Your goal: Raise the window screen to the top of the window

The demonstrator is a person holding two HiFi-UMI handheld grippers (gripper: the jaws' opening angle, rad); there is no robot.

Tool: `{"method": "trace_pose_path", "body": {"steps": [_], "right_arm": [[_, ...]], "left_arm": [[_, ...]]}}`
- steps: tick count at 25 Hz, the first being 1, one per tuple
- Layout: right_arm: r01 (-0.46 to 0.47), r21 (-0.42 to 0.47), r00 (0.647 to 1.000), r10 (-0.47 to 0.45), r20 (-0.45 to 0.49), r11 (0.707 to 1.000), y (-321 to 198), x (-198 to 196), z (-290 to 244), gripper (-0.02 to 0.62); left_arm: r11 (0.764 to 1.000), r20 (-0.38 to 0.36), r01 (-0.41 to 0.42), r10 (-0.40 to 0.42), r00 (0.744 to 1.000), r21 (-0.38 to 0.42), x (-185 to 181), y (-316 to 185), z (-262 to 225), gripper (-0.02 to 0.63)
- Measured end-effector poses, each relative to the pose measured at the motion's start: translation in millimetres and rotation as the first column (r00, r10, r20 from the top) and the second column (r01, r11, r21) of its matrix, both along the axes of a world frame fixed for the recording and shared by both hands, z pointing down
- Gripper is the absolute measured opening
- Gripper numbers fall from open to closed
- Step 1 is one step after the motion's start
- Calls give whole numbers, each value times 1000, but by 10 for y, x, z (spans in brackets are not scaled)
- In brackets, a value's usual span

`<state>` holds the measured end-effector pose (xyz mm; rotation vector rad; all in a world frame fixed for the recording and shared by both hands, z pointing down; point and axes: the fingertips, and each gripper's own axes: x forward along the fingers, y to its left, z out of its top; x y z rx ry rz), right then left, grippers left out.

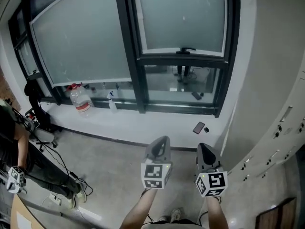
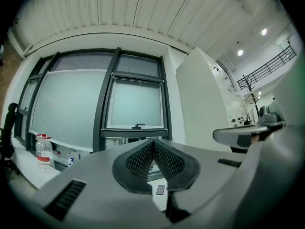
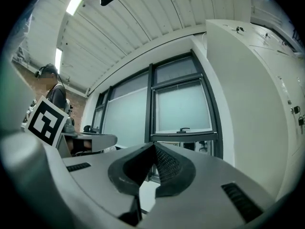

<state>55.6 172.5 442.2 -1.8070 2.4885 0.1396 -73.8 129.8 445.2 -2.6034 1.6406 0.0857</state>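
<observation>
Left gripper: the left gripper (image 1: 161,140) is held low over the floor (image 1: 102,163), well short of the window; in its own view (image 2: 153,149) the ribbed pads are pressed together at the tips with nothing between them.
Right gripper: the right gripper (image 1: 204,148) is just beside the left, pointing the same way; its jaws (image 3: 153,151) are also closed tip to tip and empty.
Window screen: the window screen (image 1: 183,18) is the grey panel in the right-hand bay, and it probably fills the upper part only, though the curved lens makes this hard to judge. Its bottom bar sits on the dark cross rail, with clear glass beneath.
Handle: a small dark handle (image 1: 187,50) juts from the middle of that bottom bar, also seen ahead of both grippers (image 2: 138,126) (image 3: 185,129).
Frame edges: a dark mullion (image 1: 129,51) bounds the screen on the left, and the dark frame meets the white wall on the right.
Sill: the white sill (image 1: 143,123) runs between the grippers and the glass. A phone (image 1: 198,127) lies on it below the screen, and a water bottle (image 1: 82,100) and spray bottle (image 1: 112,100) stand well to the left.
Right side: a white cabinet (image 1: 271,109) stands close beside the right gripper.
Left side: a person (image 1: 9,128) stands at the far left edge, well apart.
</observation>
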Motion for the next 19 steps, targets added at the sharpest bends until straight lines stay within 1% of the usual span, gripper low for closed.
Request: {"method": "trace_pose_path", "body": {"steps": [4, 10, 14, 19], "right_arm": [[-13, 3, 1000, 13, -15, 1000, 221, -166, -33, 6], [-40, 10, 999, 40, -7, 999, 427, -310, -34, 6], [-46, 15, 999, 47, -10, 999, 466, -366, -29, 6], [-55, 19, 998, 56, -20, 998, 413, -313, -42, 6]], "left_arm": [[1000, -20, -12, 12, 1000, 1, -159, 214, -40, 3], [999, 7, -45, 45, 999, -11, -275, 435, 28, 3], [998, 21, -60, 60, 998, -7, -297, 453, 54, 3], [997, 39, -77, 76, 996, 8, -236, 414, 0, 3]]}}
